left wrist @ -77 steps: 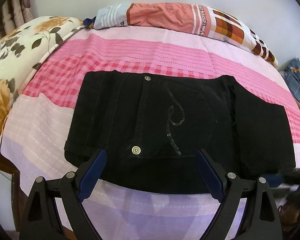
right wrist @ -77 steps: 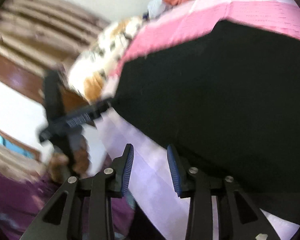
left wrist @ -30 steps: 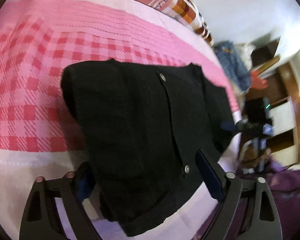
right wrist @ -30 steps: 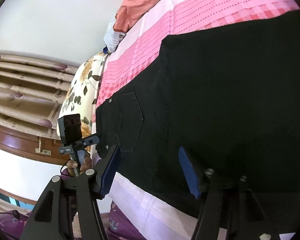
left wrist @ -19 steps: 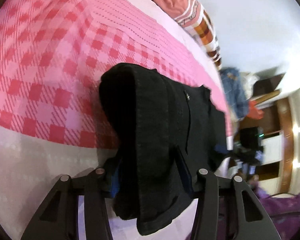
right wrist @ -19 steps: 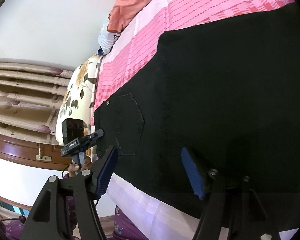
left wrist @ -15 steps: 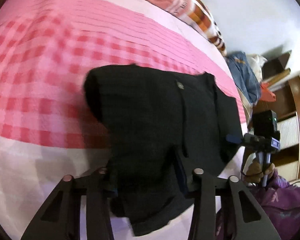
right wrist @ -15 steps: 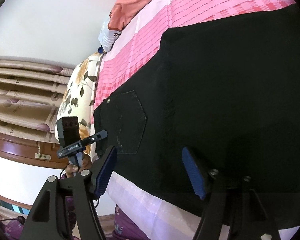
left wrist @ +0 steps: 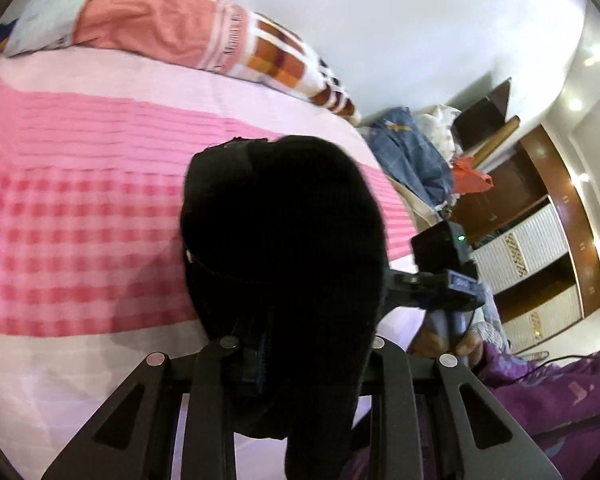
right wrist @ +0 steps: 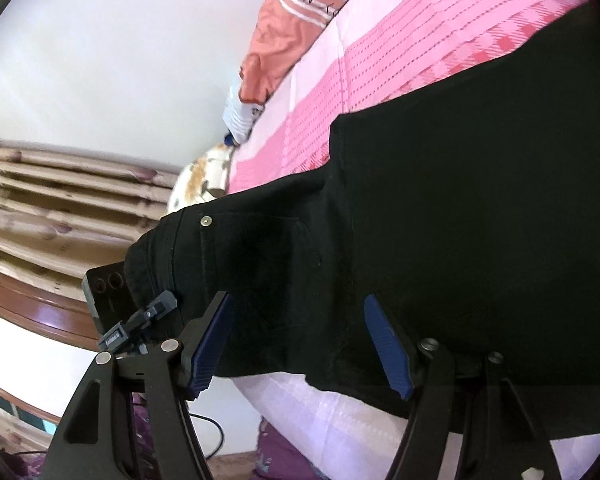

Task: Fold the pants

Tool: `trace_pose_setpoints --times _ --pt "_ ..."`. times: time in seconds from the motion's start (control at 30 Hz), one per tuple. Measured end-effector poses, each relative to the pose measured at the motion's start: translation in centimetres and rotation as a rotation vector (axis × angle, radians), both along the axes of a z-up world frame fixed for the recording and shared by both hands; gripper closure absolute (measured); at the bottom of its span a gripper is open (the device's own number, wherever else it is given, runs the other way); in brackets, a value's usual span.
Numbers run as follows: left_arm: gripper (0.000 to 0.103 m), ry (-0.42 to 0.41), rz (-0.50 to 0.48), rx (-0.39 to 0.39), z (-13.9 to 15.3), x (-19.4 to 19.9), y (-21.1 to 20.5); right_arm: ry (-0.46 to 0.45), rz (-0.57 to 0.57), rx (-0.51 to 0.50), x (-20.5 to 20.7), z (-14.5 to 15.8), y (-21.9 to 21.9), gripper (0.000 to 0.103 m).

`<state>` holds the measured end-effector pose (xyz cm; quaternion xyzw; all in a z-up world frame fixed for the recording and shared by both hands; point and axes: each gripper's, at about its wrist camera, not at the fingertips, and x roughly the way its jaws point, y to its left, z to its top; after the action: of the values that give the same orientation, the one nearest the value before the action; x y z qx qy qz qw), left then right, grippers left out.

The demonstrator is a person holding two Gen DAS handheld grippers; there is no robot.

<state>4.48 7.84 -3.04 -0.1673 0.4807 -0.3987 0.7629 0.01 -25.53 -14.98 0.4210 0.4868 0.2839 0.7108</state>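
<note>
The black pants lie spread on the pink checked bedsheet. Their waist end is bunched up and raised off the sheet, filling the middle of the left wrist view. My left gripper is closing on that bunch; the fabric sits between its jaws and hides most of both pads. My right gripper is open, its blue pads standing on either side of the pants' near edge without pressing it. The left gripper's body shows beside the lifted waist with its metal button.
A peach and orange checked pillow lies along the far edge of the bed, a floral pillow at its end. Blue clothes and a wooden wardrobe stand past the bed. A hand in a purple sleeve holds the right gripper.
The left jaws have closed on the pants' waist end and lifted it off the sheet, so the fabric now bunches in front of the camera. The right gripper stays open at the near edge.
</note>
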Motion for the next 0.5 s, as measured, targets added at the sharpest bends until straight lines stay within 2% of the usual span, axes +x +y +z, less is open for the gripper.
trace_pose_setpoints --times 0.17,0.27,0.37,0.5 --pt "0.076 0.013 -0.027 -0.079 0.4 0.4 -5.1 0.002 -0.004 0.084 -0.3 -0.6 -1.7 0.034" --pt "0.076 0.052 -0.02 -0.173 -0.5 1.5 -7.9 0.006 -0.018 0.162 -0.4 -1.1 -3.3 0.033" --pt "0.076 0.084 -0.03 -0.219 -1.5 2.6 -11.1 0.035 -0.073 0.272 -0.7 -2.2 -6.2 0.027" --pt "0.076 0.136 -0.06 -0.269 -2.5 4.0 -15.0 0.059 -0.156 0.354 -1.1 -3.3 -10.2 0.022"
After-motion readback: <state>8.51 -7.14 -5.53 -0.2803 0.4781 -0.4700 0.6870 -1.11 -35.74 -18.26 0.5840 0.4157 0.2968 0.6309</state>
